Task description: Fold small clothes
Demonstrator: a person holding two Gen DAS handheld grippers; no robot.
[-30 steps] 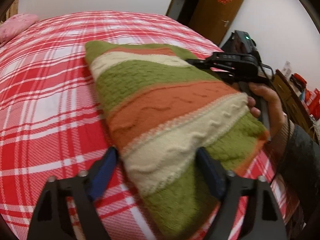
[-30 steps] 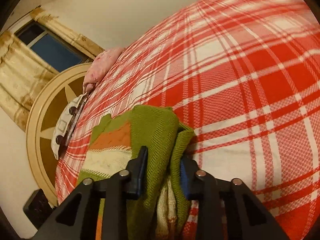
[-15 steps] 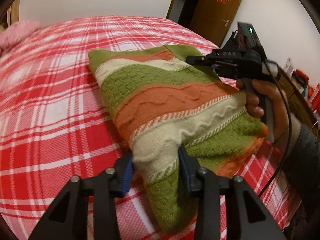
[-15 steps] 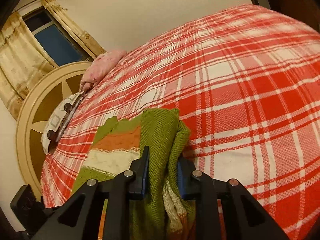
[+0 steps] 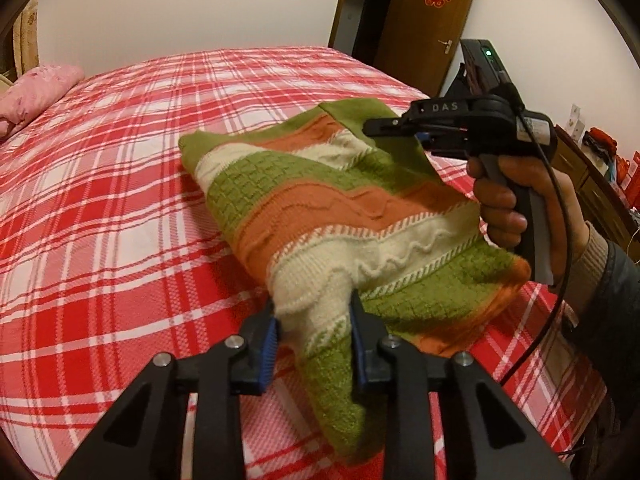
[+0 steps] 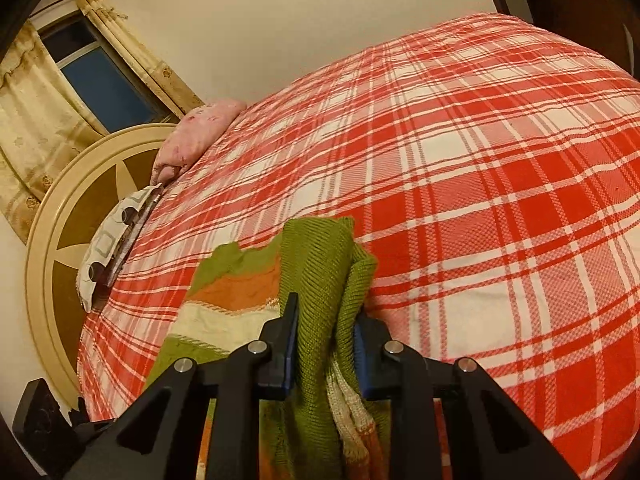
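- The striped sweater (image 5: pixel 340 216), knitted in green, orange and cream, lies partly folded on the bed (image 5: pixel 120 200), its near edge lifted off the cover.
- The left tongs (image 5: pixel 314 332) are closing on a bunch of the cream and green knit at the near edge; the pads already pinch it.
- The right tongs (image 6: pixel 324 332) stand narrow and clamp a thick green fold at the sweater's far side; a hand (image 5: pixel 516 200) grips their handle.
- To do this fold well, I judge both grips should rise together and level, so the layers do not slide apart, then carry the held edge over the flat part and lay it square.
- Risk: the bulky knit may slip from the left pads, since only a small bunch is caught.
- The bed has a red and white checked cover, with a pink pillow (image 6: pixel 196 136) by a round headboard (image 6: pixel 60 220).
- Beyond stand a brown door (image 5: pixel 424 20), pale walls and a curtained window (image 6: pixel 96 76).
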